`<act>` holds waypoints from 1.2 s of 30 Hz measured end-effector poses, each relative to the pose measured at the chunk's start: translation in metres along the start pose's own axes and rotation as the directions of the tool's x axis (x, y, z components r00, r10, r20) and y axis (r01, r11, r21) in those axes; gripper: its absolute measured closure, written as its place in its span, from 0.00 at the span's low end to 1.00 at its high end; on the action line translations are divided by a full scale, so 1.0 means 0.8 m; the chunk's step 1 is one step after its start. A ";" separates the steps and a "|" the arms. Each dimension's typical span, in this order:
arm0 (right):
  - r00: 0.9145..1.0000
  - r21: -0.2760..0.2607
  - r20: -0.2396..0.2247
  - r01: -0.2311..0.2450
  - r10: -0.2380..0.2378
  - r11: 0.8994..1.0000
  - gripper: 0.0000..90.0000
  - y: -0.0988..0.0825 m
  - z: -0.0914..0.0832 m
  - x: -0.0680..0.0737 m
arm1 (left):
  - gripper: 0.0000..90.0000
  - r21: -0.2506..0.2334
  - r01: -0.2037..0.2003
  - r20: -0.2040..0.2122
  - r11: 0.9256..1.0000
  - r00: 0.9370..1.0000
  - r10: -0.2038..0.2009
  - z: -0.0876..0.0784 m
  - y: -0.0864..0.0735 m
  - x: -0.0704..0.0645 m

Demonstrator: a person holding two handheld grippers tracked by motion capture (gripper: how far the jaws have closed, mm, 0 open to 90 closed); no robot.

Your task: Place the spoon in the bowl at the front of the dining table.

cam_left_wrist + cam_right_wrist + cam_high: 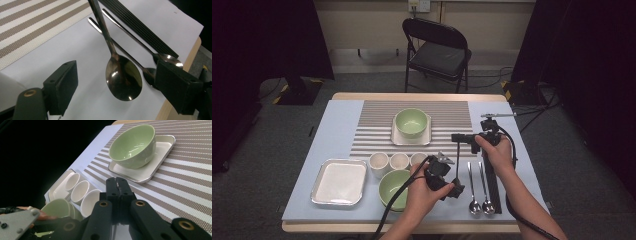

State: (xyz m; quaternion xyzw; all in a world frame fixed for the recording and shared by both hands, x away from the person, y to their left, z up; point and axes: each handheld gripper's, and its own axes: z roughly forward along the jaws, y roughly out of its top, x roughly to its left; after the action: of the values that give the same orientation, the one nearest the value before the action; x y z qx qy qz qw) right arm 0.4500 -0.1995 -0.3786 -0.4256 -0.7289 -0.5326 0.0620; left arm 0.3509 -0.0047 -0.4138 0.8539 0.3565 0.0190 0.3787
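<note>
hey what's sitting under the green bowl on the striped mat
The green bowl sits on a white square plate, which lies on the striped mat. The plate's middle is covered by the bowl, so anything there is hidden.

Folding chair (437,50) behind table, 3 cups (398,161).

spoon (123,77) handle — cut off at top | rear spoons' bowls — claw-hidden

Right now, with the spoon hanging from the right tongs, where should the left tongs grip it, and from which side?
Grip the spoon by its narrow stem just above the bowl; the rounded, glossy bowl would likely slip. It hangs bowl-down from the shut right tongs, so the open left tongs, now flanking the bowl, should rise slightly and close sideways.
</note>
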 end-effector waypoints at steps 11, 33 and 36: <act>1.000 -0.010 -0.010 -0.008 0.008 1.000 1.00 0.001 0.002 0.002 | 0.21 0.011 -0.005 -0.033 1.000 0.999 0.006 0.003 0.003 -0.001; 0.998 -0.066 -0.042 -0.058 0.056 0.996 1.00 0.011 -0.014 0.000 | 0.22 0.007 -0.005 -0.042 1.000 0.999 0.005 -0.006 0.012 -0.001; 0.997 -0.078 -0.052 -0.058 0.054 0.995 1.00 0.013 -0.015 0.001 | 0.22 0.012 -0.005 -0.050 1.000 0.999 0.006 -0.006 0.013 -0.002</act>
State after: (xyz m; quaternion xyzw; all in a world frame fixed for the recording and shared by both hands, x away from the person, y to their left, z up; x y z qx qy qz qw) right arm 0.4523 -0.2080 -0.3657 -0.4348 -0.6931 -0.5696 0.0782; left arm 0.3546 -0.0073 -0.4036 0.8563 0.3637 0.0392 0.3645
